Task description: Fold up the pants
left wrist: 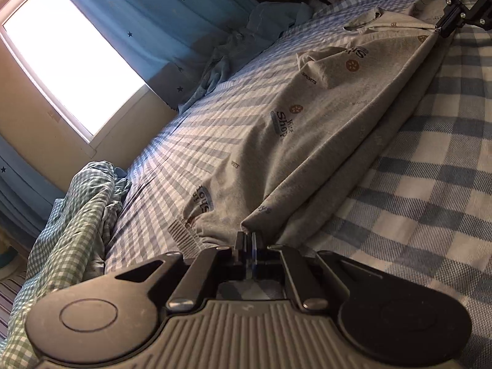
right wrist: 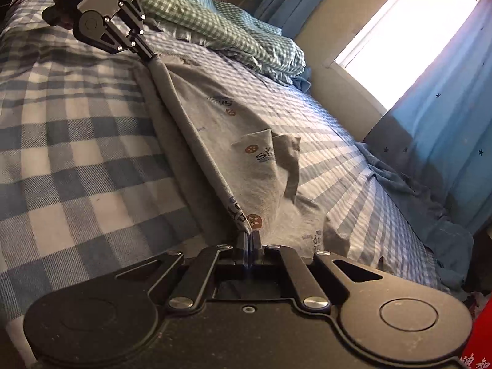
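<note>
Grey printed cotton pants [left wrist: 307, 129] mid 1st lengthwise fold: L gripper [left wrist: 248, 236] & R gripper [right wrist: 249, 236] both pinched tight on the lifted edge, further folds left.

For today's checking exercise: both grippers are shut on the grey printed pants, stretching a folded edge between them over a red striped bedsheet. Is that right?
Not quite. The bedsheet is blue-and-white checked, as the left wrist view shows. The left gripper and right gripper are indeed shut on the grey printed pants, stretching a folded edge between them.
</note>
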The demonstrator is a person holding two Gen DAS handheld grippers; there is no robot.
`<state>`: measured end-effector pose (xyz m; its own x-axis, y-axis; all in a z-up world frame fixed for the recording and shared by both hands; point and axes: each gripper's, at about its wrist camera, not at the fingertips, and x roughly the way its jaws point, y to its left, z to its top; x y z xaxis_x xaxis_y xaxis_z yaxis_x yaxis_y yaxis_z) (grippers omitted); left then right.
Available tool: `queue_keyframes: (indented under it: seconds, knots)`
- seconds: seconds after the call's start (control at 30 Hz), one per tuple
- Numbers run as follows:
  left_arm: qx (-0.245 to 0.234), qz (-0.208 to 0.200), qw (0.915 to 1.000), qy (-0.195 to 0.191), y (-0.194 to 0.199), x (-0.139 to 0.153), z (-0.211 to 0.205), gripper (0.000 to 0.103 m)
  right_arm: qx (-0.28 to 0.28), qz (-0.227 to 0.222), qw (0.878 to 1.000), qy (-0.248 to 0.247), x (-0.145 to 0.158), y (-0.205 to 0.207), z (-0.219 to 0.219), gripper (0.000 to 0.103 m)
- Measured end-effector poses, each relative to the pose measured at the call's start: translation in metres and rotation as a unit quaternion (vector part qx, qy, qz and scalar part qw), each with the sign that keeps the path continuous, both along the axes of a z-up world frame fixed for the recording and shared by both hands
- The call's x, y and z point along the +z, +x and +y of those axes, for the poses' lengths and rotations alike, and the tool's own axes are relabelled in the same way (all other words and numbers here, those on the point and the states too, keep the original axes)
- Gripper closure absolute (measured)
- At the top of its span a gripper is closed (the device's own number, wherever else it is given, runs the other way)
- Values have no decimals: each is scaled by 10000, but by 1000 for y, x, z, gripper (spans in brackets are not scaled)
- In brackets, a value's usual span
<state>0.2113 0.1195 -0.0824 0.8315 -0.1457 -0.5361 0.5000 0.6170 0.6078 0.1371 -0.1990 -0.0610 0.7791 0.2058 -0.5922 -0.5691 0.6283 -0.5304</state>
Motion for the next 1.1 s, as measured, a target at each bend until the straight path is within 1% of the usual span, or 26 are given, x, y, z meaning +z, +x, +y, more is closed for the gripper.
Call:
queue_keyframes:
  seconds: [0.13,0.17,0.23,0.27,0.3,0.33,0.37,0.4,0.43,0.47,0.5,0.53,0.57,0.6,0.7,0.77,0.83,0.9,1.0,1.1]
  knots:
    - [148,107,9998,15,2,-5,-4,99,-108,0,9999,4,-13,1,4,103]
    - [208,126,9997,-20,3,-5,-4,98,-152,-35,9999,30,-14,1,5,103]
    - [365,206,9990,-134,4,-1,-4,91,-236,-117,9996,85,-14,-2,4,98]
    - [490,240,9983,-203,2,2,-6,81,-265,-153,9995,124,-12,-4,2,91]
    - [626,259,9972,-301,2,6,-6,65,-343,-219,9990,179,-9,-7,0,76]
    - [760,255,9959,-425,1,11,-6,54,-423,-295,9983,258,-6,-11,-4,68]
    - [893,235,9941,-572,-1,16,-7,33,-510,-358,9974,352,-3,-16,-9,53]
    - [1000,246,9913,-825,-7,24,-10,16,-619,-408,9963,442,1,-20,-15,44]
    - [993,290,9884,-1112,-11,33,-11,10,-761,-465,9946,531,4,-26,-23,40]
    - [973,289,9853,-1372,-15,40,-14,1,-925,-529,9924,611,8,-31,-30,32]
    - [968,269,9828,-1551,-19,45,-19,0,-1090,-588,9899,694,11,-36,-38,22]
    - [925,284,9803,-1724,-22,51,-29,0,-1258,-658,9868,780,14,-42,-46,17]
    - [839,335,9783,-1866,-24,56,-39,0,-1444,-729,9828,893,17,-49,-56,8]
    - [736,393,9756,-2031,-26,60,-51,0,-1610,-781,9788,1000,20,-53,-65,2]
    - [350,739,9648,-2500,-23,65,-92,0,-2127,-787,9652,1301,26,-64,-95,1]
    - [73,1038,9545,-2795,-14,65,-128,0,-2417,-725,9547,1574,28,-69,-119,1]
    - [-197,1275,9427,-3076,-4,64,-163,0,-2626,-610,9452,1844,30,-72,-141,1]
    - [-388,1524,9289,-3353,8,60,-198,0,-2793,-419,9336,2206,32,-71,-163,1]
    - [-546,1892,9076,-3708,32,48,-239,1,-3067,-114,9096,2801,35,-54,-200,1]
    - [-447,2203,8934,-3889,55,34,-270,2,-3253,130,8833,3372,43,-29,-234,1]
